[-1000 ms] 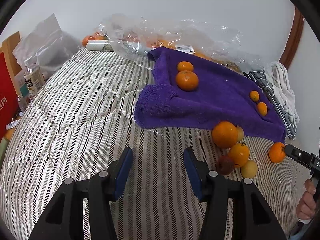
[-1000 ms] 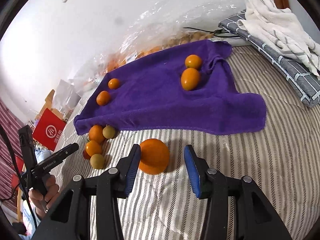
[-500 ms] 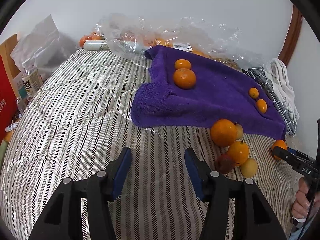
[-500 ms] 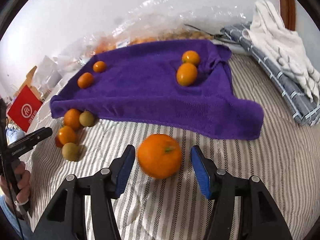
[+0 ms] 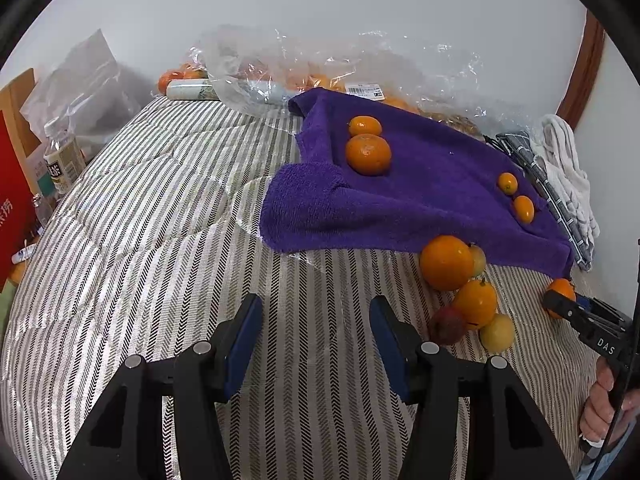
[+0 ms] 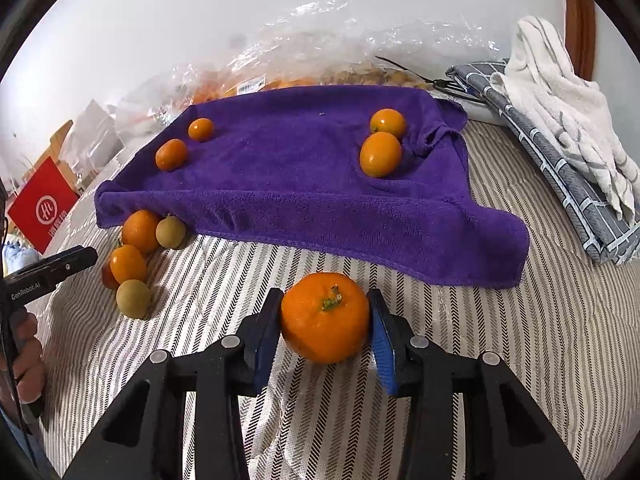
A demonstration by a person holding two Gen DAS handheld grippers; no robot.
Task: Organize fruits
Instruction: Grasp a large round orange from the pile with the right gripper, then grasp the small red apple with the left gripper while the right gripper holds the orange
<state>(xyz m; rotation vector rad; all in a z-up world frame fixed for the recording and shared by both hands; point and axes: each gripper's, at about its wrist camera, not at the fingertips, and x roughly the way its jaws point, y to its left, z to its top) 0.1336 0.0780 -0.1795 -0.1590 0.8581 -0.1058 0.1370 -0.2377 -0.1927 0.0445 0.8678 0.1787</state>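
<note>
My right gripper (image 6: pixel 325 302) holds a large orange (image 6: pixel 325 317) between its blue pads on the striped bedcover; the jaws are closing and both pads touch the fruit. Behind it lies a purple towel (image 6: pixel 288 168) with two small oranges (image 6: pixel 171 154) at its left and two (image 6: pixel 380 154) at its right. A cluster of mixed fruit (image 6: pixel 140 231) sits at the towel's near left corner. In the left wrist view my left gripper (image 5: pixel 316 308) stands open over bare bedcover with nothing between its fingers; the same cluster (image 5: pixel 446 262) lies to its right.
Crumpled plastic bags (image 5: pixel 320 68) holding more fruit line the wall behind the towel. A folded grey cloth (image 6: pixel 560 168) with a white towel (image 6: pixel 560 92) on it lies at the right. A bottle (image 5: pixel 62 164) and a red box (image 6: pixel 42 204) stand off the bed's left side.
The right jaws stood wide around the large orange half a second ago and have now closed against it. The right view rolled level. The left gripper has not moved.
</note>
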